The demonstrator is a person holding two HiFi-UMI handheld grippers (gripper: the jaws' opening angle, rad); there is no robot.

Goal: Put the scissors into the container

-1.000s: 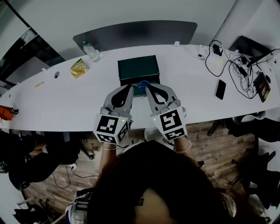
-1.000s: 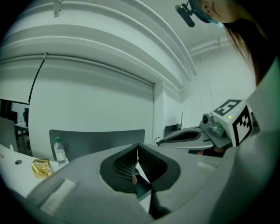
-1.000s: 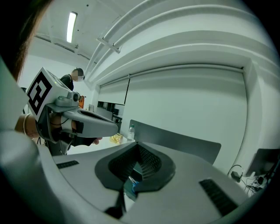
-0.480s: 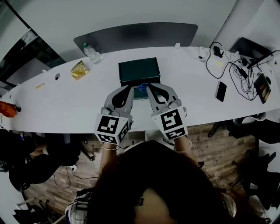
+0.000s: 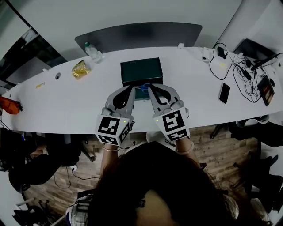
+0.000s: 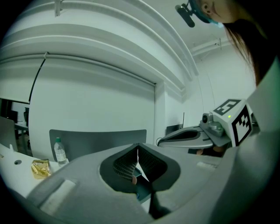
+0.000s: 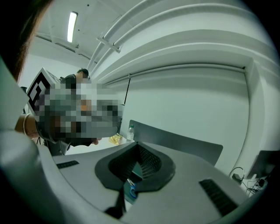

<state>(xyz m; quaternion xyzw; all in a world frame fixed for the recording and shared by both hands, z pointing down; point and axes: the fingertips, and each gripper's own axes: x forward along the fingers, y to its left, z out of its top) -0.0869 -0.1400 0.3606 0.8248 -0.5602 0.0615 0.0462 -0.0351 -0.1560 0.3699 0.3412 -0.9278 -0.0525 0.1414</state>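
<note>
Side by side, nearly level: left gripper [image 5: 132, 88], right gripper [image 5: 150, 87]; both jaws together.

A long white table [image 5: 53, 101] curves across the middle of the head view. Behind it a grey panel [image 5: 137, 35] stands against a white wall [image 5: 110, 11]. Wood floor [image 5: 221, 145] shows at lower right. 1 ceiling strip light [image 7: 72, 21] glows at upper left of the right gripper view.

No readable text is showing anywhere right now. Left marker cube [image 5: 112, 128] and right marker cube [image 5: 173, 123] are carrying only black-and-white square code patterns, no letters or digits. Water bottle [image 5: 92, 52] label and yellow snack packet [image 5: 80, 68] are coming through too small and blurry to read. Phone [image 5: 223, 92] is showing a dark face, nothing legible.
</note>
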